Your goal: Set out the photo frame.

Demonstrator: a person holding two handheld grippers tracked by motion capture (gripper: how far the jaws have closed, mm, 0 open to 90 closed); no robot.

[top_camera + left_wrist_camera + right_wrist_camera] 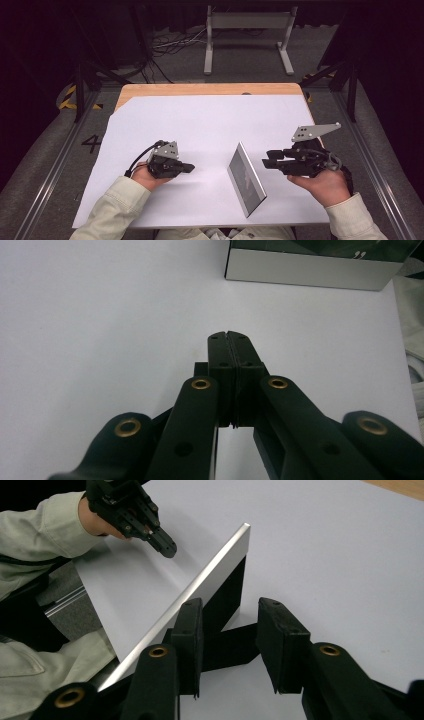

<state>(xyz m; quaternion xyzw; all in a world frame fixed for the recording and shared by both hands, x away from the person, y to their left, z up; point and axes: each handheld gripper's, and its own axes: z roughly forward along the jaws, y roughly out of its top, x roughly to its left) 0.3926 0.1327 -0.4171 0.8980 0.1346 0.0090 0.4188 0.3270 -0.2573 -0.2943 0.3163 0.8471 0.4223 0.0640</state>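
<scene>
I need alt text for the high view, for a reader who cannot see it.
A silver picture frame stands on a white sheet covering a wooden table. The right gripper, jaws open, points at it from the right. The left gripper, jaws shut, rests on the sheet to its left.

A table (210, 89) fills the middle of the high view, with a paper sheet (200, 125) spread over most of it. A picture frame (246, 178) stands tilted on the sheet, right of centre and low in the frame. The left gripper (186, 168) rests on the sheet to its left, well apart; the right gripper (267, 161) sits just to its right. A metal stand (248, 37) is on the floor beyond the table, at top centre.
</scene>
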